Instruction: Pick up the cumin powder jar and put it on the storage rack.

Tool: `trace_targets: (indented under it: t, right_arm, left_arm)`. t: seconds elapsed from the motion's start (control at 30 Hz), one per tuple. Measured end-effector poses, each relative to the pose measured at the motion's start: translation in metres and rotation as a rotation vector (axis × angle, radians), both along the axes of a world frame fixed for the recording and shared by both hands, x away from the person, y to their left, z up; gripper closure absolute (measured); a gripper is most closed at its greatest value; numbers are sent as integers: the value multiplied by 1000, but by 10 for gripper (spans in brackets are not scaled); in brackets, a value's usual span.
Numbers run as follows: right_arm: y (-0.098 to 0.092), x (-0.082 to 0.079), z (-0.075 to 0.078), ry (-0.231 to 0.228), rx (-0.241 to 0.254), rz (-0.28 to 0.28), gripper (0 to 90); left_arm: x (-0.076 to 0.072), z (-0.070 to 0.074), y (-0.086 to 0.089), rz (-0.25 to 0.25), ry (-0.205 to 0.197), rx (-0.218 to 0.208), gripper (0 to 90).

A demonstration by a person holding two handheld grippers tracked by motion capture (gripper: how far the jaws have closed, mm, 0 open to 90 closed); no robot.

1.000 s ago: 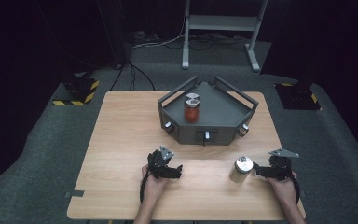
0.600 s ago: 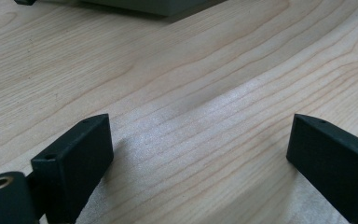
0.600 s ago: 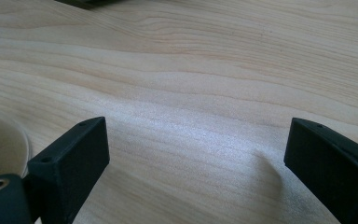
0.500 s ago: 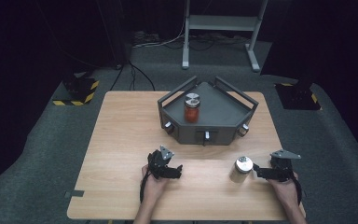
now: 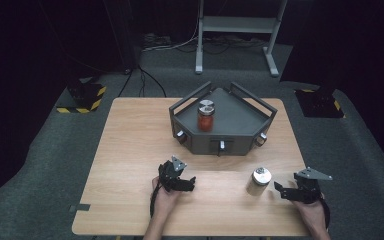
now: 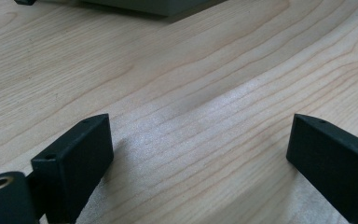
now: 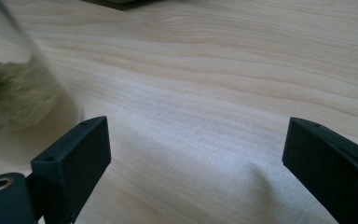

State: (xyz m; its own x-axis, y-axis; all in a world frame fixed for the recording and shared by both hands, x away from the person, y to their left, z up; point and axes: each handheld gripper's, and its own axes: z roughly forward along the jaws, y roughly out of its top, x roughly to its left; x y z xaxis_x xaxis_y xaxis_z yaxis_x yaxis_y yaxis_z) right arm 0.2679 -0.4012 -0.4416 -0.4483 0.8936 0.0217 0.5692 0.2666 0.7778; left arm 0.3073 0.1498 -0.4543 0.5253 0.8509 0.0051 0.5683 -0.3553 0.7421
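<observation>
Right gripper (image 5: 278, 188) has slid off to the right since the earlier frames, leaving a clear gap between it & the pale jar (image 5: 258, 181); before, its tips sat just beside the jar. Jar itself hasn't shifted. Left gripper (image 5: 192, 182) & red jar (image 5: 205, 117) same as before.

L to R now: left gripper rests low on the table (image 5: 130, 150), jaws wide apart, nothing but bare wood between them in the left gripper view. Grey tray (image 5: 240, 120) sits at the table's far middle w/ the red jar upright in its left part. Pale jar stands upright on the wood in front of the tray's right half, silver lid on. Right gripper is just right of it, jaws wide & empty; in the right gripper view the jar (image 7: 14, 79) is blurred & off to the left of the jaws, not between them.

Looks like the step = pick up the pale jar. To do it well: swing right gripper back so the jar sits centred between the jaws, come in level, grip the glass body below the lid, close gently so it doesn't tip or skid.
</observation>
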Motion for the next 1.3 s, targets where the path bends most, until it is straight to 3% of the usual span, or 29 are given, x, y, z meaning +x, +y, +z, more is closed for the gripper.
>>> trace_targets:
  t: [0.3, 0.67, 1.3]
  right_arm:
    - [-12, -18, -5, -14, 49, 107, 77]
    - [-4, -17, -4, -21, 54, 205, 85]
    - [12, -6, -1, -40, 59, 277, 90]
  left_arm:
    - [0, 0, 0, 1, 0, -1, 71]
    - [0, 0, 0, 0, 0, 0, 71]
    - [0, 0, 0, 1, -1, -1, 72]
